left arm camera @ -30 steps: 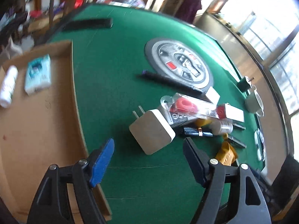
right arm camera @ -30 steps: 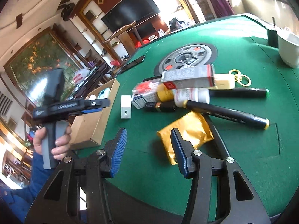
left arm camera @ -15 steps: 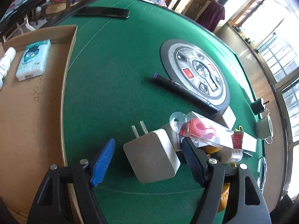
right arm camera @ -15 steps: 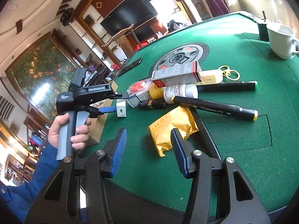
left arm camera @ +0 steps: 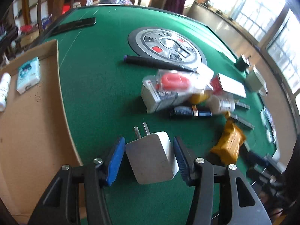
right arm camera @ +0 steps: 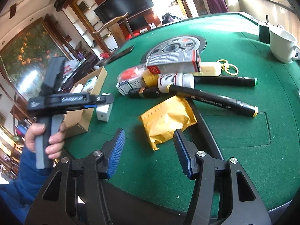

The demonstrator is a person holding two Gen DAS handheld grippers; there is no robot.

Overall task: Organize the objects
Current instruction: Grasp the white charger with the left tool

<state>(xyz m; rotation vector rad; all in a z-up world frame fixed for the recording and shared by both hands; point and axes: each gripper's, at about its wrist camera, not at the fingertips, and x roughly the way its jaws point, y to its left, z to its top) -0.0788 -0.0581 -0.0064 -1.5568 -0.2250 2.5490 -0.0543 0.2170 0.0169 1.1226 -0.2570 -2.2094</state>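
A white wall charger (left arm camera: 150,159) lies on the green felt table (left arm camera: 97,93), prongs pointing away. My left gripper (left arm camera: 148,155) straddles it and its jaws are closing; the blue pads stand close on both sides with a thin gap still showing on the left. In the right wrist view a hand holds that left gripper (right arm camera: 106,101) over the charger (right arm camera: 102,112). My right gripper (right arm camera: 149,146) hovers near the table's front edge, jaws opening, nothing between them. A yellow packet (right arm camera: 166,121) lies just ahead of it.
A cardboard box (left arm camera: 28,121) on the left holds a tissue pack (left arm camera: 28,76) and a white bottle (left arm camera: 4,88). Mid-table lies a pile of small boxes, a red packaged item (left arm camera: 174,80), bottles and markers (right arm camera: 211,99). Beyond are a wheel-shaped mat (left arm camera: 166,46), a phone (left arm camera: 75,25) and a mug (right arm camera: 283,45).
My left gripper came forward and down until the charger sat between its pads, and its jaws narrowed around it. The right gripper's jaws widened a little.
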